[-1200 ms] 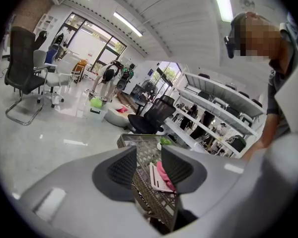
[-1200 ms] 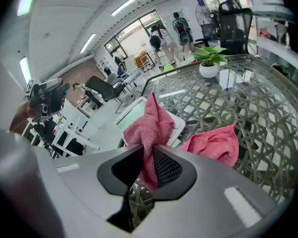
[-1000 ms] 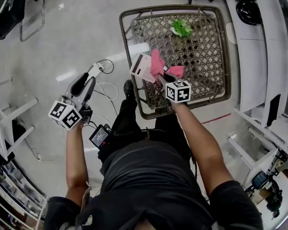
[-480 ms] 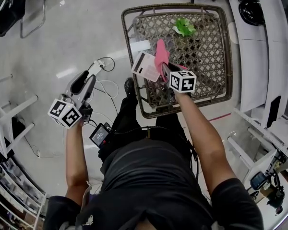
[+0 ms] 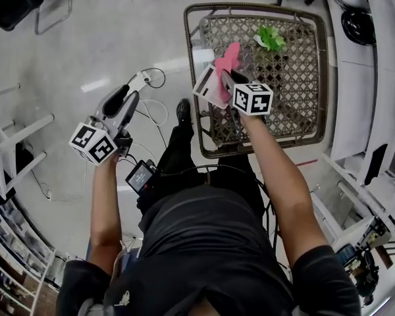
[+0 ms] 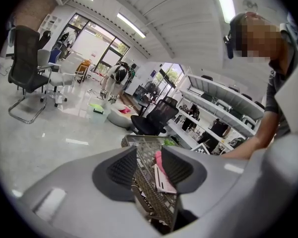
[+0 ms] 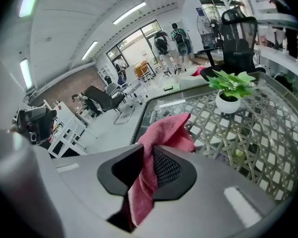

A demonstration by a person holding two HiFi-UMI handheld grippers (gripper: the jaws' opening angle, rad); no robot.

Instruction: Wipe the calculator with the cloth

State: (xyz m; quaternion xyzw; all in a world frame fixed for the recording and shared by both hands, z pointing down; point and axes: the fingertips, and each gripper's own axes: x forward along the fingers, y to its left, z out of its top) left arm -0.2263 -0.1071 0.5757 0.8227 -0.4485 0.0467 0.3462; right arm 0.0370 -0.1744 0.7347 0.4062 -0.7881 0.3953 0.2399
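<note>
Pinched between the jaws of my right gripper (image 5: 225, 78) is a pink cloth (image 5: 228, 61), which hangs over the left part of the wicker table (image 5: 191, 45). In the right gripper view the cloth (image 7: 161, 135) bunches up past the gripper (image 7: 148, 170), shut on it. The calculator (image 5: 207, 86), flat and white with a pink edge, lies at the table's left edge, just left of the cloth. My left gripper (image 5: 128, 97) hangs over the floor, left of the table, jaws a little apart and empty. Through its gap (image 6: 149, 167) I see the calculator (image 6: 164, 181) and cloth (image 6: 158, 158).
A small potted plant (image 5: 270, 38) stands at the table's far side, also in the right gripper view (image 7: 231, 90). Cables (image 5: 148, 120) lie on the floor between my left gripper and the table. White shelving (image 5: 362, 110) runs along the right. Office chairs (image 6: 25, 73) stand farther off.
My right gripper has carried the pink cloth farther over the table, past the calculator's far end. The left gripper has stayed in place.
</note>
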